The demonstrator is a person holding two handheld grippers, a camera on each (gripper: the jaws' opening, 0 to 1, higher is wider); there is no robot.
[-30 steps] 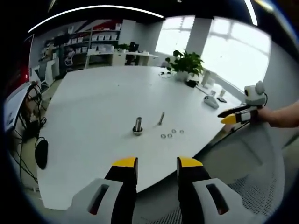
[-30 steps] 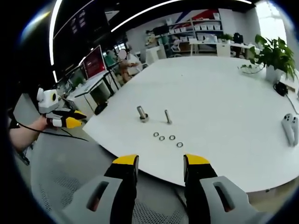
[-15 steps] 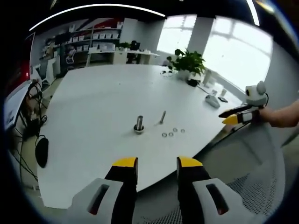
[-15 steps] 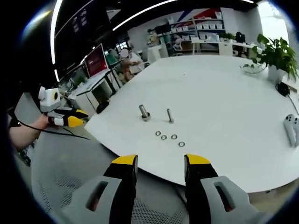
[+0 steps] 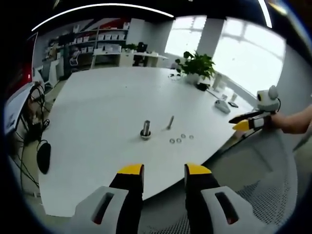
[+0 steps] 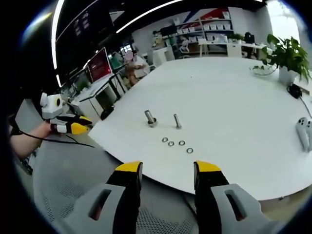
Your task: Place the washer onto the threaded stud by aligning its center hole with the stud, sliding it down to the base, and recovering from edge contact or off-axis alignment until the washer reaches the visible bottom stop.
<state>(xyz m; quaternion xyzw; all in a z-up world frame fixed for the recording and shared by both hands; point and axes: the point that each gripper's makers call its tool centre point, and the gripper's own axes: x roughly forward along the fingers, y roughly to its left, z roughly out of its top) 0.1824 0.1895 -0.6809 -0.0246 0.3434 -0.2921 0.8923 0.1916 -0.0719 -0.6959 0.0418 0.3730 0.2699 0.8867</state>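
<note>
Two upright metal studs stand on the white table: a thick one on a round base and a thin threaded one. Several washers lie in a row in front of them. My left gripper is open and held off the table's near edge, nothing between its yellow-tipped fingers. My right gripper is likewise open and short of the table. In the left gripper view the right gripper comes in from the right; in the right gripper view the left gripper shows at the left.
A potted plant stands at the far side of the table, with a pair of white controllers nearby. A mesh chair seat lies below the grippers. Desks, monitors and shelves line the room behind.
Both views have shifted only slightly with the hands. The studs, washers and open grippers stand as before.
</note>
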